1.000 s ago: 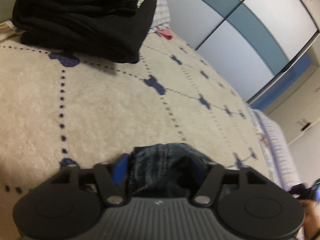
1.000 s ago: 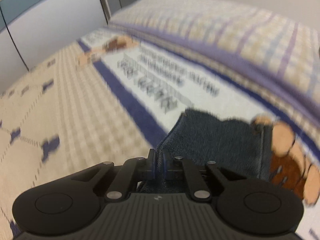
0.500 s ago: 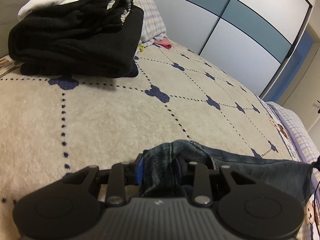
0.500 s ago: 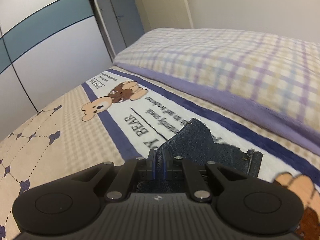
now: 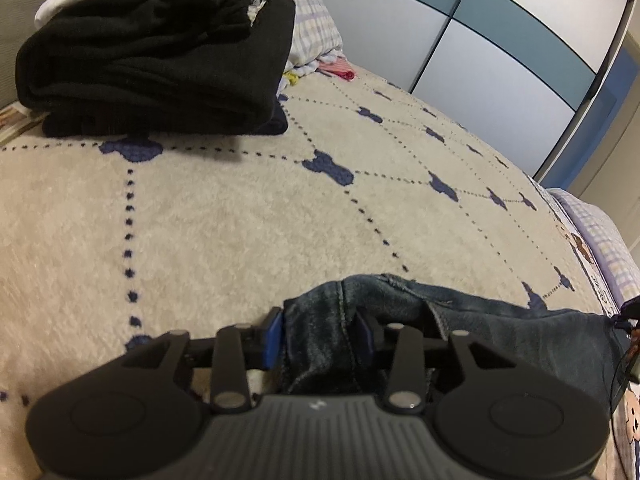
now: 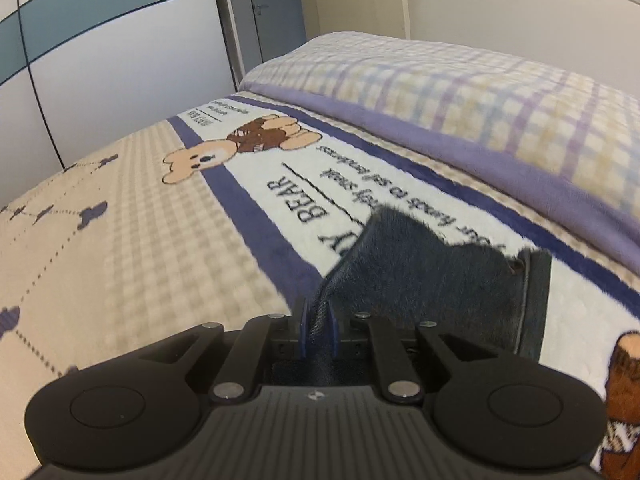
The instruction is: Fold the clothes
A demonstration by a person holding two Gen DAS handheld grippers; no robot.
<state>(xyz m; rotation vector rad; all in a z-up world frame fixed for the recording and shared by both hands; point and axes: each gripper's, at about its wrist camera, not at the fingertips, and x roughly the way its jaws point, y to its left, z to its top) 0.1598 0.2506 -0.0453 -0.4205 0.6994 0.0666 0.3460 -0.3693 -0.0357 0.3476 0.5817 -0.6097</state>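
Two wrist views show one moment of folding a pair of jeans on a bed.

Left wrist view: the left gripper (image 5: 318,330) sits low over a beige blanket (image 5: 224,220) patterned with dotted navy lines and small navy shapes. A thick bunched edge of the dark denim jeans (image 5: 500,328) fills the gap between its blue-padded fingers. The jaws are opening, with the cloth between them, and the pads appear to be touching the bundle on both sides. The rest of the denim stretches away to the right across the blanket. At the far left, well apart from the jeans, lies a stack of folded black clothes (image 5: 152,60) with a checked pillow (image 5: 316,28) behind it. Sliding wardrobe doors (image 5: 500,52) fill the background.

Right wrist view: the right gripper (image 6: 318,330) holds a thin edge of the same jeans (image 6: 440,276) between nearly closed fingers; these jaws are opening too, the fabric in between. The denim lies on a white bear-print band (image 6: 256,184) of the blanket, beside a checked quilt (image 6: 480,92).

The step in hand looks like laying the garment down flat and letting go. Next, both grippers would need to draw back clear of the cloth without dragging it, then take new hold for the next fold.
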